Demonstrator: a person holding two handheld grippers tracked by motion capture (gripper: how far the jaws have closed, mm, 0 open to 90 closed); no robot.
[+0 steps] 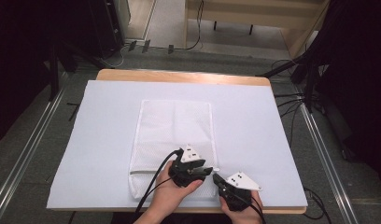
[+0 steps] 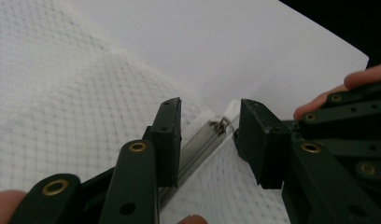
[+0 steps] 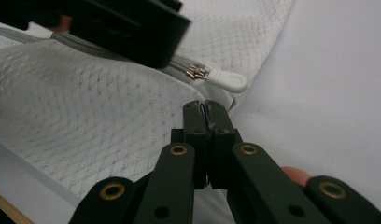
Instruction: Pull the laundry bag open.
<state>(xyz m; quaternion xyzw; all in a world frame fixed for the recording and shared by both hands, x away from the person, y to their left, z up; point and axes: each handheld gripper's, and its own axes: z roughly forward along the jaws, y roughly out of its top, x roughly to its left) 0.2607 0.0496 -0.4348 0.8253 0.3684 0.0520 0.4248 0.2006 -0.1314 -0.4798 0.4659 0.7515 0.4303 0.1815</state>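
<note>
A white mesh laundry bag [image 1: 172,126] lies flat on the white sheet, its zipper [image 2: 198,147] running along the near end. My left gripper [image 2: 209,135] hovers open over the bag's near right corner, one jaw on each side of the zipper track and the metal slider [image 2: 221,125]. The white zipper pull [image 3: 228,80] lies at the end of the track. Just below that pull, my right gripper [image 3: 205,111] has its jaws pressed together on the bag's corner edge. In the high view the left gripper [image 1: 208,171] and right gripper [image 1: 216,178] nearly meet at the near edge.
A white sheet [image 1: 254,121] covers the wooden table [image 1: 179,76]. Metal rails run along the floor on both sides, and cables lie on the floor to the right. Dark stands and furniture legs stand beyond the far edge.
</note>
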